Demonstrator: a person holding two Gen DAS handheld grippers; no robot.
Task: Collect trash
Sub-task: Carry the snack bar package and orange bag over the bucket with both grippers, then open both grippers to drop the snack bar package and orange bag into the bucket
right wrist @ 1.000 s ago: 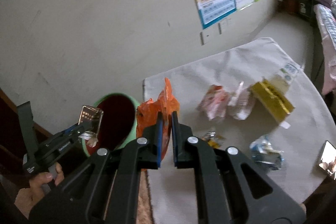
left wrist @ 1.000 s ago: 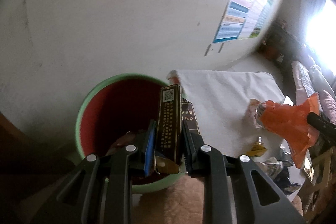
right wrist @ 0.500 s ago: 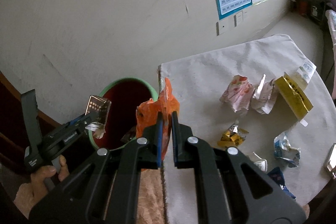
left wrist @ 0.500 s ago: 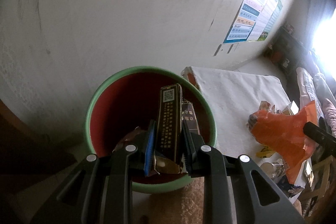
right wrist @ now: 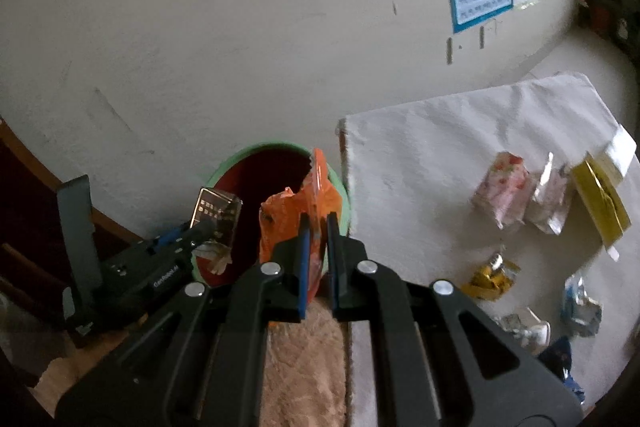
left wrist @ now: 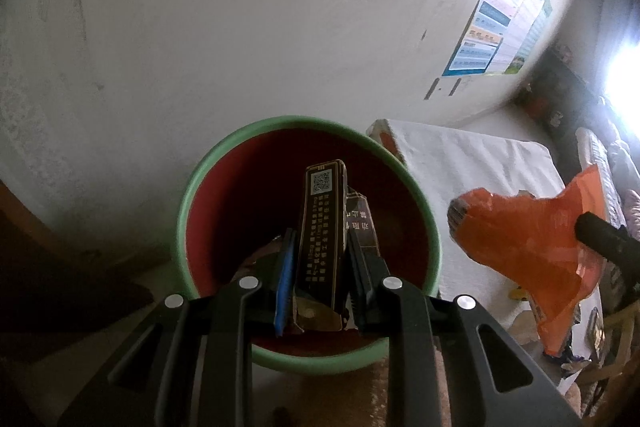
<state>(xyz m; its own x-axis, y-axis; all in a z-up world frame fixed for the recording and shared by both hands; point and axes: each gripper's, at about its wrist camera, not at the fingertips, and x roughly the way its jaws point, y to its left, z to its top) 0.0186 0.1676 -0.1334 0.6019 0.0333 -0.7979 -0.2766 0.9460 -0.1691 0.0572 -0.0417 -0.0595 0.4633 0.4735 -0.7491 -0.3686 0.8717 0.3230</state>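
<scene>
Left gripper (left wrist: 320,259) is clamped on a dark box (left wrist: 322,235) with a QR code, right over the green-rimmed bin (left wrist: 416,187) with its red inside. Off to the right an orange wrapper (left wrist: 520,227) hangs above the white table (left wrist: 460,155).

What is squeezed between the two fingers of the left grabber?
A dark cigarette box, standing upright over the green bin. The left wrist view shows it best.
</scene>
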